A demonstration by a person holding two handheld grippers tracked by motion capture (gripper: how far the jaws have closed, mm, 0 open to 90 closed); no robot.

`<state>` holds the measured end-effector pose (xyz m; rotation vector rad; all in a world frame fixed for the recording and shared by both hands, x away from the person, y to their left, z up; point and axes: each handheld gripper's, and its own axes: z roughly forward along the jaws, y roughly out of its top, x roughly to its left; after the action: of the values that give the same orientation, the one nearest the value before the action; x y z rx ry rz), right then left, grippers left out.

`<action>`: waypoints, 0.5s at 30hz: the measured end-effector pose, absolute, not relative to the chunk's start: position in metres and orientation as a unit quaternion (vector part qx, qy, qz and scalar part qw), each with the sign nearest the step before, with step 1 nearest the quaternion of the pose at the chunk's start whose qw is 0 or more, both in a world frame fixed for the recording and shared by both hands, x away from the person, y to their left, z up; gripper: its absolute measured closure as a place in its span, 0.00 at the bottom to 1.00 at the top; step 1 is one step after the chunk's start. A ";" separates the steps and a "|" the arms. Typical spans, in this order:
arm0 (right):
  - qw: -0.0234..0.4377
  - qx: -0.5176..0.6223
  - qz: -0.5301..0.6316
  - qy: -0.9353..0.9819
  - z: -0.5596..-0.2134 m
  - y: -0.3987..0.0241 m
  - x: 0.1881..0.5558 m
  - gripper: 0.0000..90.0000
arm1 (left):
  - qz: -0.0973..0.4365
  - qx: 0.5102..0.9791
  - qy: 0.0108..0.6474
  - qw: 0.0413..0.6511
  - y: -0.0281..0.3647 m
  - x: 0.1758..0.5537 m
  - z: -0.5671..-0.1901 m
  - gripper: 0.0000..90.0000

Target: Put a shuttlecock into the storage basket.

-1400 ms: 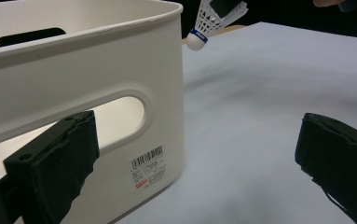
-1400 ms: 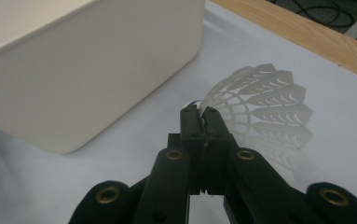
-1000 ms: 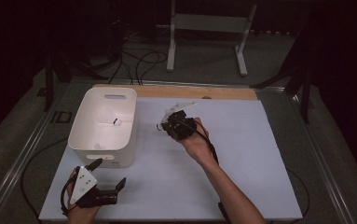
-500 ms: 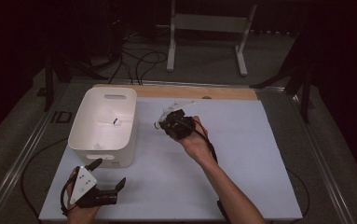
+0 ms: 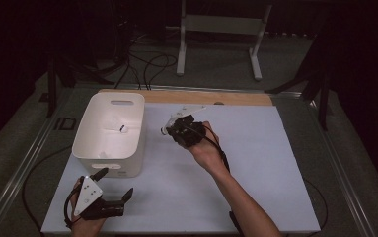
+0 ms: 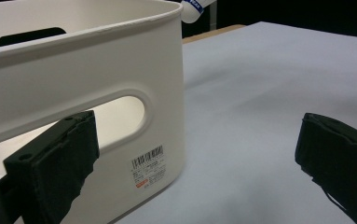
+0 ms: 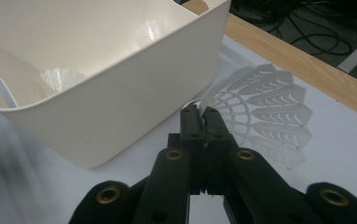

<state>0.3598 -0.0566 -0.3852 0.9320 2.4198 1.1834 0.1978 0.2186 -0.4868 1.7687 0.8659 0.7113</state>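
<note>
- Shuttlecock (image 7: 260,112) sat pinched by its skirt edge in my right gripper's (image 7: 203,116) jaws, clamped tight, its feathered cone fanning away from the tips above the worktop (image 5: 255,163).
- Its long axis ran along the jaws, and the white bin (image 5: 108,134) lay just beside it, rim within near reach.
- My left gripper (image 5: 115,185) rested well apart by the bin's near wall, jaws wide, holding nothing.

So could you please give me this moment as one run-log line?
right claw: shut on shuttlecock | beside white bin | left claw: open, empty | one shuttlecock already in bin
</note>
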 end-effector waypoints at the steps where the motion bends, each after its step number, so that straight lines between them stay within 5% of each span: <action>1: 0.145 0.324 0.411 0.840 -0.385 -0.057 0.360 1.00 | 0.294 0.731 0.358 0.500 0.219 0.198 -0.487 0.00; 15: 0.147 0.313 0.419 0.840 -0.376 -0.051 0.356 1.00 | 0.294 0.732 0.358 0.499 0.219 0.198 -0.487 0.00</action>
<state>0.3560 -0.0515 -0.3760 0.9019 2.4160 1.2052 0.1979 0.2187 -0.4868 1.7713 0.8667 0.7110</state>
